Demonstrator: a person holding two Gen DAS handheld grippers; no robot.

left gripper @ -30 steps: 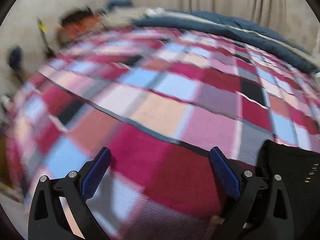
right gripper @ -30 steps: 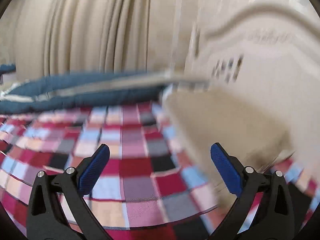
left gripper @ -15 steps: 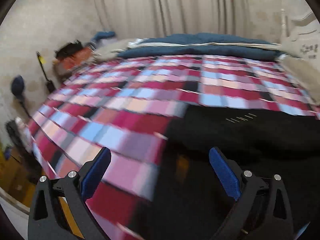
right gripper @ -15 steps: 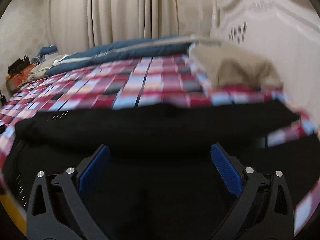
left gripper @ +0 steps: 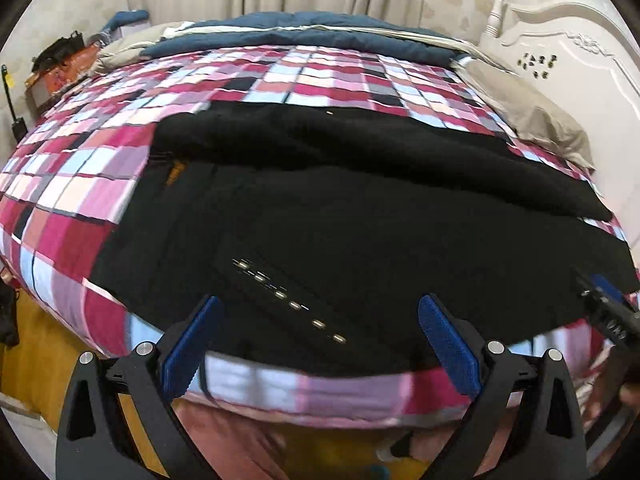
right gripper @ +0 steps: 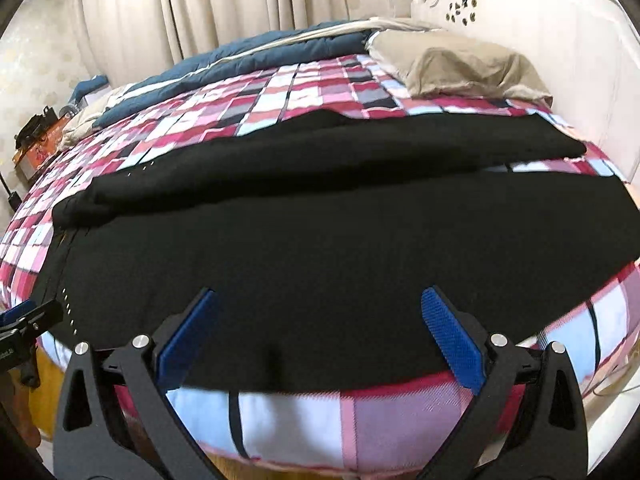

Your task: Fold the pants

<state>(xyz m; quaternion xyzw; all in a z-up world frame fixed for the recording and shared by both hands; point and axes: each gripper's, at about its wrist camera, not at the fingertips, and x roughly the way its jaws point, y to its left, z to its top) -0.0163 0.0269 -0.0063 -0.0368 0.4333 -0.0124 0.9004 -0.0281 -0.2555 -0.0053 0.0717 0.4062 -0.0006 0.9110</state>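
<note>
Both tongs wide open, nothing pinched: left gripper (left gripper: 320,340) and right gripper (right gripper: 318,332) just hanging at the near edge of the bed, blue pads (left gripper: 188,346) spread well apart

- black pants (left gripper: 360,216) laid out flat across the plaid bedspread (left gripper: 80,168), right ahead of both tongs, filling most of the space between and beyond the fingers
- near leg closest to the tongs, its edge almost at the mattress edge; far leg (right gripper: 320,148) lying beyond it, bunched up a bit higher, thin strip of bedspread showing between the two legs off to the right in the right wrist view
- row of small shiny studs (left gripper: 288,300) on the fabric just ahead of the left tongs, between the fingers, running diagonally
- waist end off to the left of the left tongs, small orange tag (left gripper: 176,172) there
- tip of the right gripper peeking in at the right edge of the left wrist view, same for the left one at the left edge of the right view
- further ahead: beige pillow (right gripper: 460,64) to the right, folded blue duvet (left gripper: 320,34) at the far side, curtains (right gripper: 200,12) behind, white headboard (left gripper: 568,64) on the right
- wooden floor (left gripper: 36,344) down to the left, below the bed edge
</note>
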